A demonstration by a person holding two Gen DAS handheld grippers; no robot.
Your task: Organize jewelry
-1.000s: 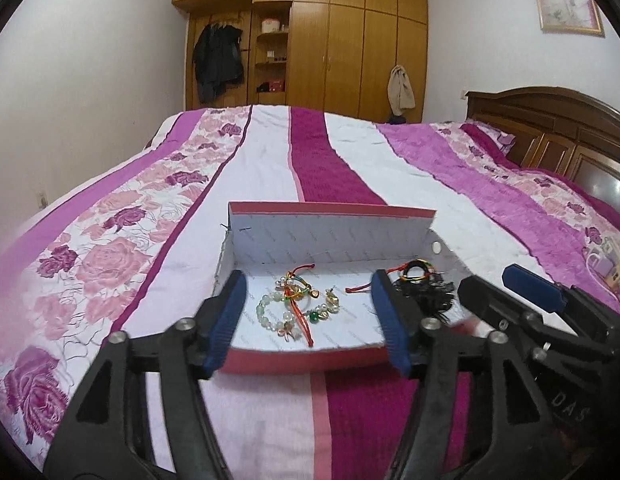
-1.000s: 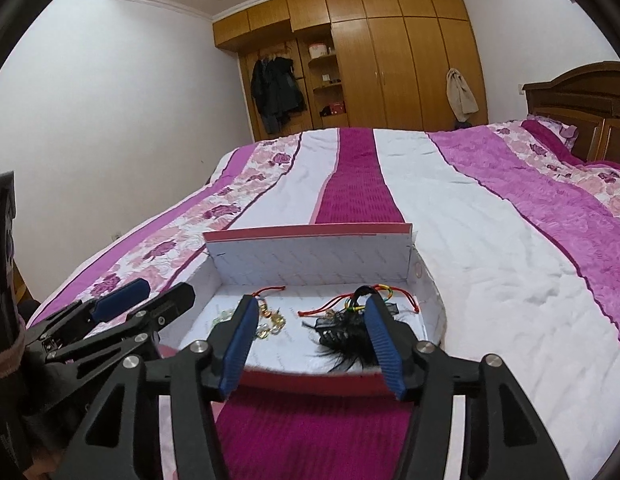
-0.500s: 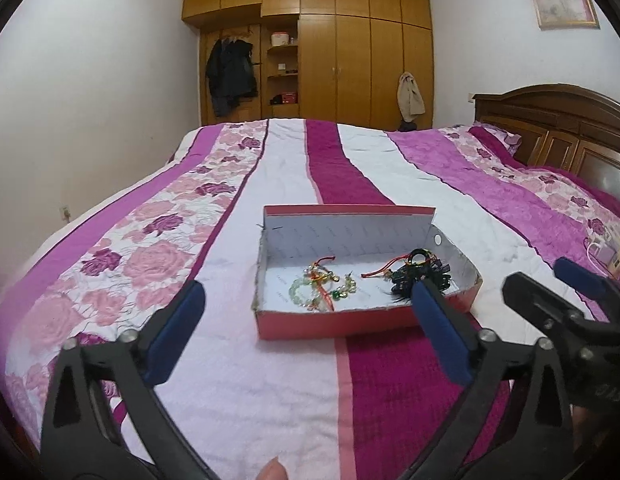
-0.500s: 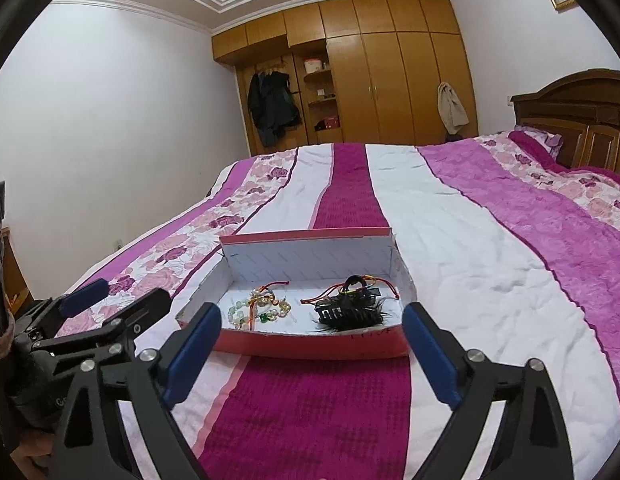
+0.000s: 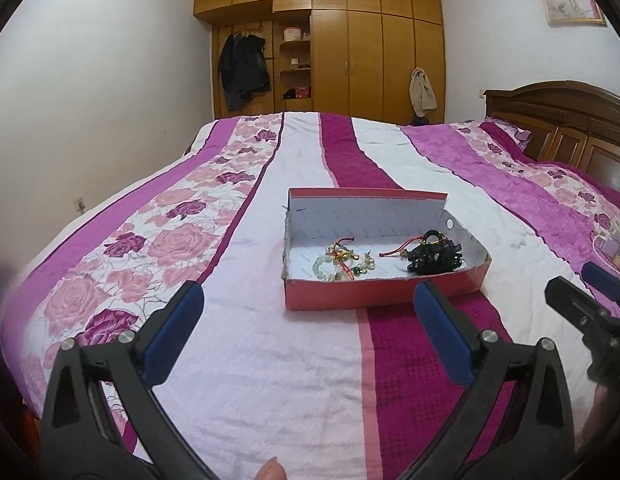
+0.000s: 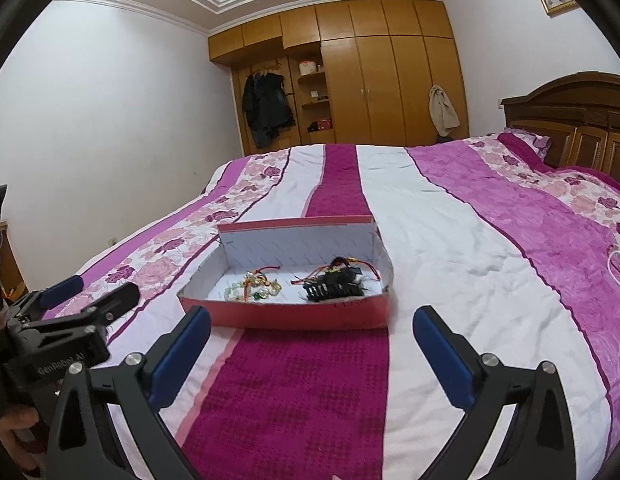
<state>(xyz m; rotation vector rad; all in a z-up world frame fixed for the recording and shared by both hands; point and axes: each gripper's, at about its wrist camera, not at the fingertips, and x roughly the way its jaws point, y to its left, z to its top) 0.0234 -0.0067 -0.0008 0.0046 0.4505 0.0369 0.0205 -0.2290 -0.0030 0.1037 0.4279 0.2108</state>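
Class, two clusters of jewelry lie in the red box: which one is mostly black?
The black cluster on the right of the red box; the other, the pale bead cluster, lies left.

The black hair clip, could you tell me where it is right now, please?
The black hair clip lies in the right half of the red box on the bed, right of the bead bracelets.

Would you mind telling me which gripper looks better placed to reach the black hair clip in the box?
Right, probably. The hair clip lies at the right end of the box, closer to the right gripper. The left gripper sits nearer the beaded bracelets. Both are open and off the box.
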